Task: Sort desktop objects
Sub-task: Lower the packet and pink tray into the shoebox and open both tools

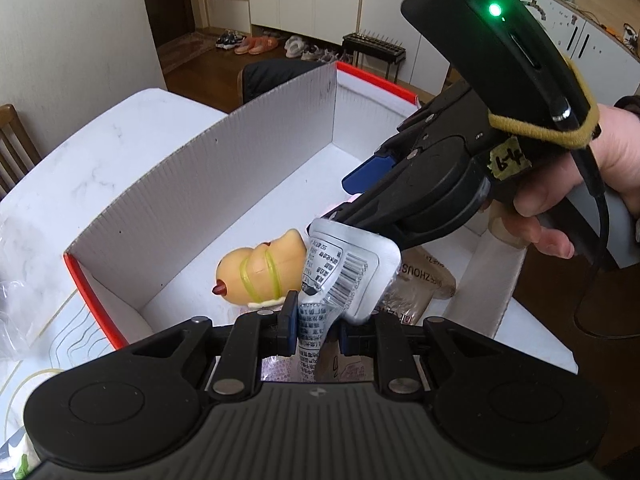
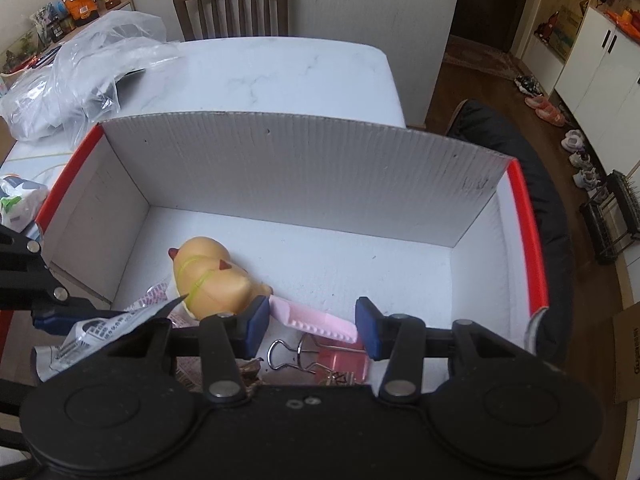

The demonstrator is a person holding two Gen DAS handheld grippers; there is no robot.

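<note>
My left gripper is shut on a silver printed packet, held just above the floor of a white corrugated box with red edges. A yellow rubber toy with a band round it lies in the box right behind the packet. My right gripper, held by a hand, reaches down into the box from the right. In the right wrist view this gripper is shut on a small pink comb that spans from pad to pad. The packet and toy show at its left.
A binder clip and a brown sachet lie on the box floor near the front wall. The box stands on a white marble table. A crumpled plastic bag lies at the far left and a wooden chair stands behind.
</note>
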